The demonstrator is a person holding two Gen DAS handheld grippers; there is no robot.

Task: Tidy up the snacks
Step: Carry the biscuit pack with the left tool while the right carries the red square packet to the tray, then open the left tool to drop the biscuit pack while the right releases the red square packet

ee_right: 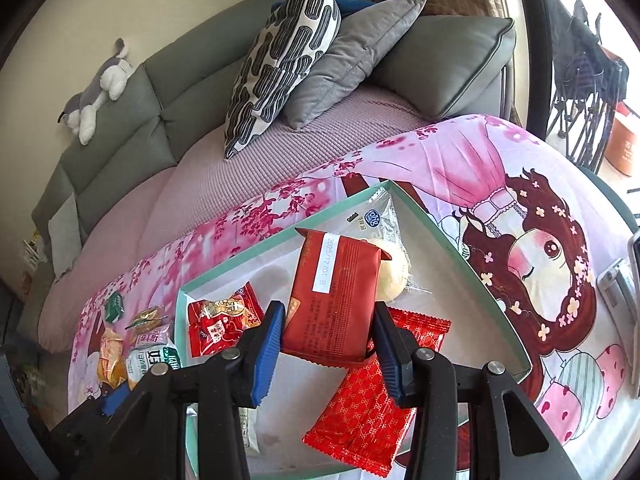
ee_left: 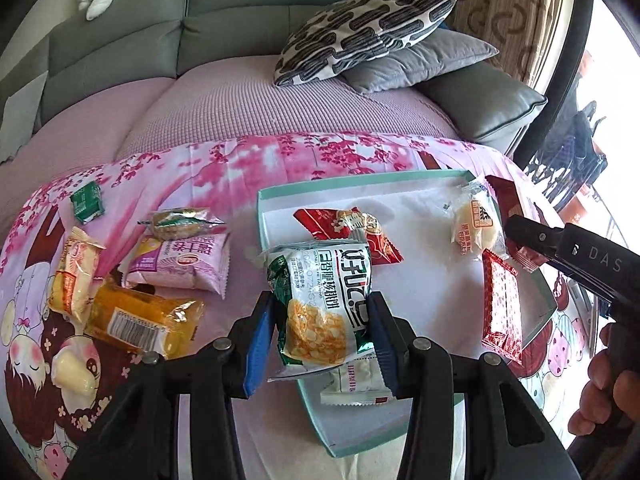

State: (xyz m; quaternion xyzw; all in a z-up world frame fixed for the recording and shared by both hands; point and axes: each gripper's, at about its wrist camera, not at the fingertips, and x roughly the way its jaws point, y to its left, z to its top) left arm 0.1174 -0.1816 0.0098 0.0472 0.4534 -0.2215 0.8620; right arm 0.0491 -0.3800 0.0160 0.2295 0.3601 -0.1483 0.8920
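Observation:
My left gripper [ee_left: 320, 308] is shut on a green-and-white snack packet [ee_left: 324, 280], held over the near left corner of the teal-rimmed white tray [ee_left: 262, 216]. My right gripper [ee_right: 328, 320] is shut on a dark red packet [ee_right: 332, 292] above the tray's rim [ee_right: 460, 248]. Inside the tray lie a red patterned packet [ee_right: 360, 412], a red printed packet [ee_right: 222, 320], a wrapped bun [ee_right: 394, 270] and a white packet [ee_left: 352, 384]. Left of the tray lie a pink packet [ee_left: 180, 264], an orange packet [ee_left: 140, 320] and a yellow bun packet [ee_left: 76, 272].
A cartoon-print cloth [ee_right: 540, 208] covers the surface under the tray. A small green packet [ee_left: 86, 202] and a clear cookie packet [ee_left: 180, 220] lie farther left. Behind are a grey sofa [ee_left: 240, 12] with pillows [ee_left: 360, 36] and a plush toy [ee_right: 96, 96].

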